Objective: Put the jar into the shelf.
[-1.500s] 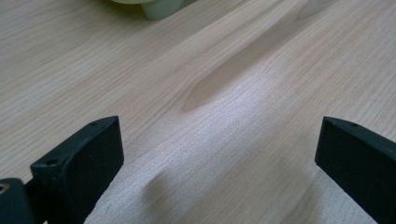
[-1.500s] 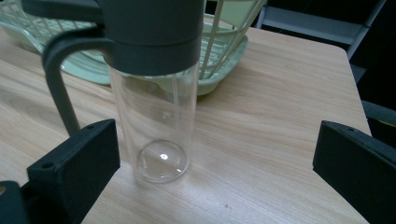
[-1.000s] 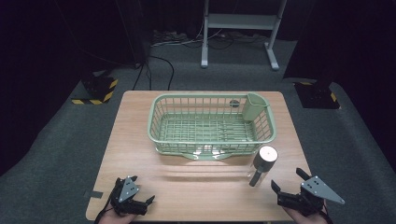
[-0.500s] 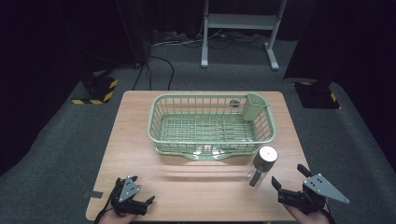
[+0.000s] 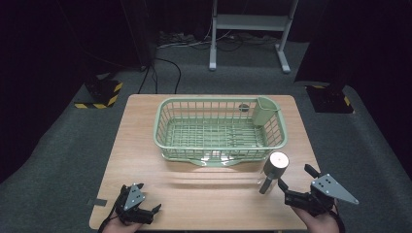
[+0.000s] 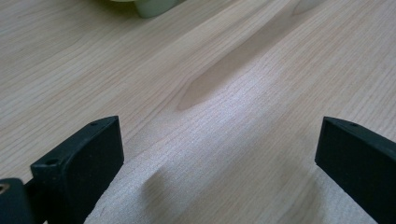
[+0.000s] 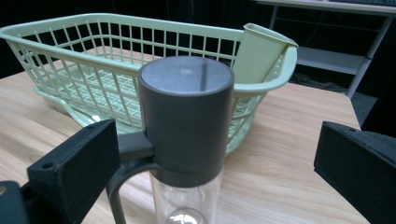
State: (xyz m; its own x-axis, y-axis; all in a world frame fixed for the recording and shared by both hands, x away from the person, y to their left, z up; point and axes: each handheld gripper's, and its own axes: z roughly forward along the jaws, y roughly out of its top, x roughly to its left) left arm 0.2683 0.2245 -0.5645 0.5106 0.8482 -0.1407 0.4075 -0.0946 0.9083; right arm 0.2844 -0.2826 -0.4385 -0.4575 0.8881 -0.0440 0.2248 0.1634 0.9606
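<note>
One bottle (image 5: 273, 171), one basket (image 5: 167, 141), two grippers with jaws apart.

Right gripper (image 5: 295, 176): shifted forward over the last second, away from the near table edge and toward the clear bottle with the dark cap (image 5: 272, 171). The displacement is small, with most of it in the last half second. The gap between its left jaw tip and the foot of the bottle has narrowed; that tip now lies just beside the bottle, and contact cannot be told from the high view. The grey three-cornered plate (image 5: 334, 189) on the gripper has moved forward with it. Slightly more of the person's right hand (image 5: 318, 221) shows above the bottom of the high view.
</note>
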